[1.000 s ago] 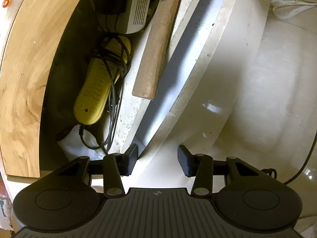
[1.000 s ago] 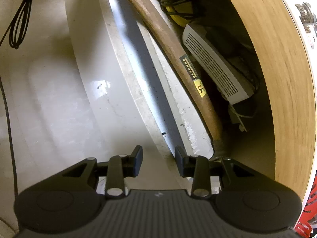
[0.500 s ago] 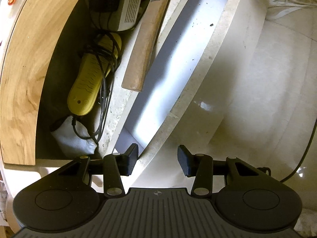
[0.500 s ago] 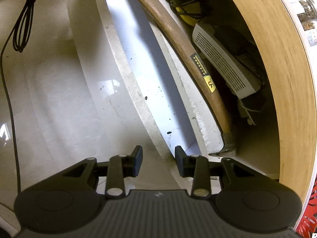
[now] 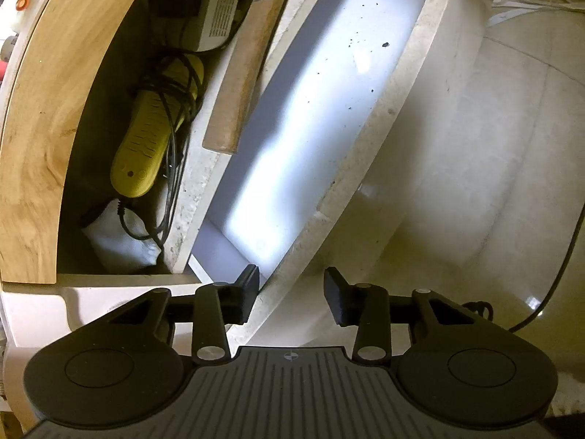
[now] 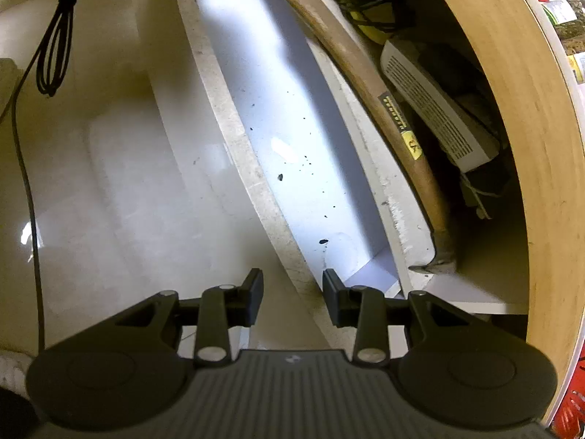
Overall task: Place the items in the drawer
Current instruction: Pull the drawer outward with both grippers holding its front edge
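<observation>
- L gripper (image 5: 291,292) & R gripper (image 6: 292,294): jaws apart, nothing held, both over drawer (image 5: 395,91) front edge.
- Hammer (image 6: 365,84) on drawer's rear wall (head at R end); yellow device (image 5: 150,139), white box (image 6: 438,120) behind.

The pulled-out white particleboard drawer (image 5: 314,117) offers a long bare channel; beside its inner wall, a wooden hammer handle (image 5: 245,73) and yellow corded device (image 5: 146,146) crowd the recess

Hammer handle (image 6: 384,109): black strip label, lettering too small to read; yellow sticker (image 6: 412,145) below, mark illegible.
</observation>
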`<state>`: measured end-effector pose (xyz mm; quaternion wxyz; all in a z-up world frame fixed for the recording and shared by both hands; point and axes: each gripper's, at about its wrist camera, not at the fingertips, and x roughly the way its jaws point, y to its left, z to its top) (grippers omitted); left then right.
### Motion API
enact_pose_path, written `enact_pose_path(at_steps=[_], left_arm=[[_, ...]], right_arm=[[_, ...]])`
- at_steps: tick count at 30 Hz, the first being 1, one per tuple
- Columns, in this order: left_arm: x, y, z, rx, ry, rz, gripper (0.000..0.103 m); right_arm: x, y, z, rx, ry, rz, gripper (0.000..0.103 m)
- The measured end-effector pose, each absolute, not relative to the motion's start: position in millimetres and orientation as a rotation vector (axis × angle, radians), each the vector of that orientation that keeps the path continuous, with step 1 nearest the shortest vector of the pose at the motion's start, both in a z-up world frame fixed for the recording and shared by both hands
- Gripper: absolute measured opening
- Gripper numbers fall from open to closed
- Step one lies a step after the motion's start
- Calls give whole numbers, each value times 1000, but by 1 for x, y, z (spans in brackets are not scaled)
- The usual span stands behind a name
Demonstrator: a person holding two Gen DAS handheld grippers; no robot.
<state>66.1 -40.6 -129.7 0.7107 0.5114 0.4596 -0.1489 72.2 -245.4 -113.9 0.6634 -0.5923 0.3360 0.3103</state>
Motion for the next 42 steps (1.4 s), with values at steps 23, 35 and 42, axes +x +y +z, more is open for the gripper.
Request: enact_pose_path(at_steps=[23, 35, 42], left_arm=[[41, -41, -125, 1101, 1169, -442, 32], [30, -42, -127, 1096, 1254, -508, 28], [30, -43, -127, 1097, 1259, -507, 28]], right_arm=[[55, -254, -104, -1319, 942, 826, 38], [48, -258, -98, -1278, 1042, 875, 24], [50, -257, -99, -1293, 1036, 878, 24]])
